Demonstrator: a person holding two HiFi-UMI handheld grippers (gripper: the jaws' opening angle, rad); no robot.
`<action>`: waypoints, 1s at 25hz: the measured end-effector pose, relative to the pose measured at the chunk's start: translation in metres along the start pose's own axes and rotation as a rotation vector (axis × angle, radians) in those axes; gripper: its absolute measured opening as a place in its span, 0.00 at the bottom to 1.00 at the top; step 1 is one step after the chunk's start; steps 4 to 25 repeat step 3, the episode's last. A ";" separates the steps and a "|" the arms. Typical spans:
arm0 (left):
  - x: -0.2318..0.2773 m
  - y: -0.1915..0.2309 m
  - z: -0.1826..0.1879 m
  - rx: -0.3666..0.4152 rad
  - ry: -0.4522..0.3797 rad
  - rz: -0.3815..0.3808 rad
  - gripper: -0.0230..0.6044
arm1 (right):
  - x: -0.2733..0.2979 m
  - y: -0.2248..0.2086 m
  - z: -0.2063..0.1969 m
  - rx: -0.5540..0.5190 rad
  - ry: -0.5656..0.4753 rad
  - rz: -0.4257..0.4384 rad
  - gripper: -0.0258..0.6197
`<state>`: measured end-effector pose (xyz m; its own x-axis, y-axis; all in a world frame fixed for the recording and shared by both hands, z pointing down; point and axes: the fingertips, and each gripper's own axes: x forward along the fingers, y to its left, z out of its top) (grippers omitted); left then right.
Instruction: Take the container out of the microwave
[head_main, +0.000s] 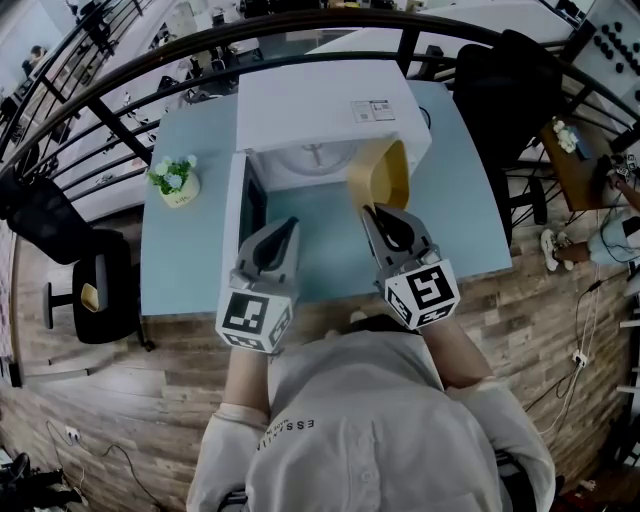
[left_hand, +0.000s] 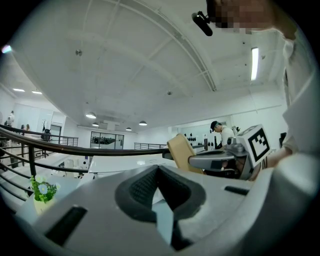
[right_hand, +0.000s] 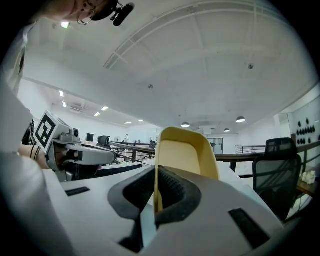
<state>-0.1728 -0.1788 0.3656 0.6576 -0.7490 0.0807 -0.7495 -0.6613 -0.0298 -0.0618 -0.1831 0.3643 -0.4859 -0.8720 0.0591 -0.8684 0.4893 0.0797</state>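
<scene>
Pale blue bench (head_main: 195, 265) carries the open microwave (head_main: 320, 105). Right claw (head_main: 375, 212) pinches the yellow container (head_main: 385, 175) by its wall, just ahead at the opening. Left claw (head_main: 285, 228), closed and empty, sits alongside. I'd pull straight back, level, clear of the door (head_main: 235, 210).

From my end the container (right_hand: 186, 152) reads as smooth, matt tan plastic. The pads (right_hand: 175, 189) of the right gripper (right_hand: 156, 170) look like black ribbed rubber set in a matt grey plastic shell. The microwave (head_main: 320, 112) has a smooth white casing with a slight sheen, the table (head_main: 190, 270) top is matt pale blue, and the floor (head_main: 130, 420) looks like grained wood planks.
</scene>
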 end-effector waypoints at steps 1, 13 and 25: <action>0.000 0.000 0.000 -0.001 -0.001 0.000 0.03 | 0.000 0.000 0.000 0.001 0.000 -0.001 0.08; 0.000 0.002 -0.001 -0.004 -0.004 -0.001 0.03 | 0.002 -0.001 -0.001 0.003 0.001 -0.005 0.08; 0.000 0.002 -0.001 -0.004 -0.004 -0.001 0.03 | 0.002 -0.001 -0.001 0.003 0.001 -0.005 0.08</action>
